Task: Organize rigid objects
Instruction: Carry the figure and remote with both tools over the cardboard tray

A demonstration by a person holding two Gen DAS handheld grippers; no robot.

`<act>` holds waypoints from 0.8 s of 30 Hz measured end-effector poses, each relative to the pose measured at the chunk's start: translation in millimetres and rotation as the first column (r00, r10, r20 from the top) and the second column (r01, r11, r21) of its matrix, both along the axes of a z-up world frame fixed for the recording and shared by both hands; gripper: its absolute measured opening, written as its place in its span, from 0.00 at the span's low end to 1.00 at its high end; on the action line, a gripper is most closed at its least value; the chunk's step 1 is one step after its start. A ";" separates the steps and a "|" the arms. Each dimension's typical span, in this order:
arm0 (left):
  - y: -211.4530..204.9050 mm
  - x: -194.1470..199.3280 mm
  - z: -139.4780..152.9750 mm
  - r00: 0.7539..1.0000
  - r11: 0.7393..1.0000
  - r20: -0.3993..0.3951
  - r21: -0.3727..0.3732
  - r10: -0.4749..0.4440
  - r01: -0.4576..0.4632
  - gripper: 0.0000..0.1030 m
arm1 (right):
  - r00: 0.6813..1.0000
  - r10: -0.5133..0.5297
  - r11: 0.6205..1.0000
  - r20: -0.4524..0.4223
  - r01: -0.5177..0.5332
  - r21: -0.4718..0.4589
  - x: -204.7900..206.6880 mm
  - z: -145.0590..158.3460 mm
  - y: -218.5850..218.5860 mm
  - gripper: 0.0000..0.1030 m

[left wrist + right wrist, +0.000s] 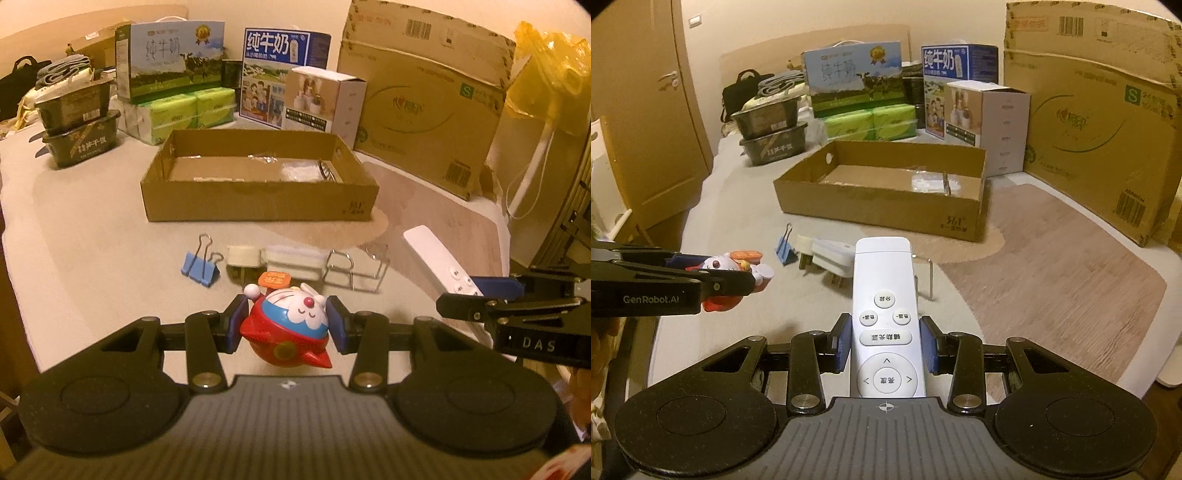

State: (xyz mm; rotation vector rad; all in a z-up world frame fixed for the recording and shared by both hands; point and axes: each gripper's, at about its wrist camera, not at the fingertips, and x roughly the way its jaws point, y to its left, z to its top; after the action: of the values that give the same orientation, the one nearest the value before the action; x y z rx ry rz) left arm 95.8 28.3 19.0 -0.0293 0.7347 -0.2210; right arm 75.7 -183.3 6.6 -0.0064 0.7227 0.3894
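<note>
My left gripper [288,325] is shut on a red, blue and white cat toy [286,330], held just above the bed surface. The toy also shows in the right wrist view [735,266]. My right gripper [885,344] is shut on a white remote control [884,314], which shows at the right in the left wrist view [439,262]. Ahead lie a blue binder clip [201,264], a white plug adapter [290,260] and a clear wire-handled clip [356,267]. Beyond them stands an open shallow cardboard box [258,201] with some clear packets inside.
Behind the box stand milk cartons [170,59], green tissue packs [184,110], a small white box [325,99], stacked dark food trays [79,122] and a large cardboard carton [428,110]. A yellow bag [546,85] hangs at right. A door [639,110] is at left.
</note>
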 end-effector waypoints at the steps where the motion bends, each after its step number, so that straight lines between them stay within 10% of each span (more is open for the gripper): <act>1: -0.4 2.4 1.8 1.000 1.000 0.002 0.000 0.007 -0.007 0.41 | 1.000 -0.006 1.000 0.002 0.006 -0.001 1.5 1.4 0.2 0.38; 24: 8.3 94.1 49.8 0.989 0.993 0.085 -0.005 0.122 -0.122 0.41 | 0.990 -0.132 0.991 0.049 0.132 0.002 94.2 51.4 17.5 0.38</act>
State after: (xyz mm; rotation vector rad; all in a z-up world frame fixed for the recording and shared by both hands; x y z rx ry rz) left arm 189.9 36.5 68.8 -0.0640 0.6451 -0.1046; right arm 169.9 -165.9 58.0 0.0300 0.6706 0.2611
